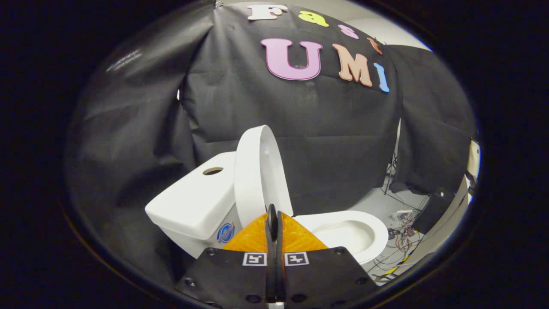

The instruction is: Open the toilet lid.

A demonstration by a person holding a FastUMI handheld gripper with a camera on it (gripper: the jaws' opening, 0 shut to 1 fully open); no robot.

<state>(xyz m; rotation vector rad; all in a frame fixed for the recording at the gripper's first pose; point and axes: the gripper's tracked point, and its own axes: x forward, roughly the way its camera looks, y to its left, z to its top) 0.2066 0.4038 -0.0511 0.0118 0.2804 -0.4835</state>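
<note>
A white toilet stands ahead of me. Its lid is raised upright and leans back toward the tank, which has a round hole on top. The seat and open bowl lie to the right of my fingers. My gripper is shut, its two fingers pressed together with nothing between them. The fingertips sit just in front of the lid's lower edge; I cannot tell whether they touch it.
Black cloth walls close in behind and to the left of the toilet. On the grey floor to the right lie tangled cables and dark equipment beside a light panel.
</note>
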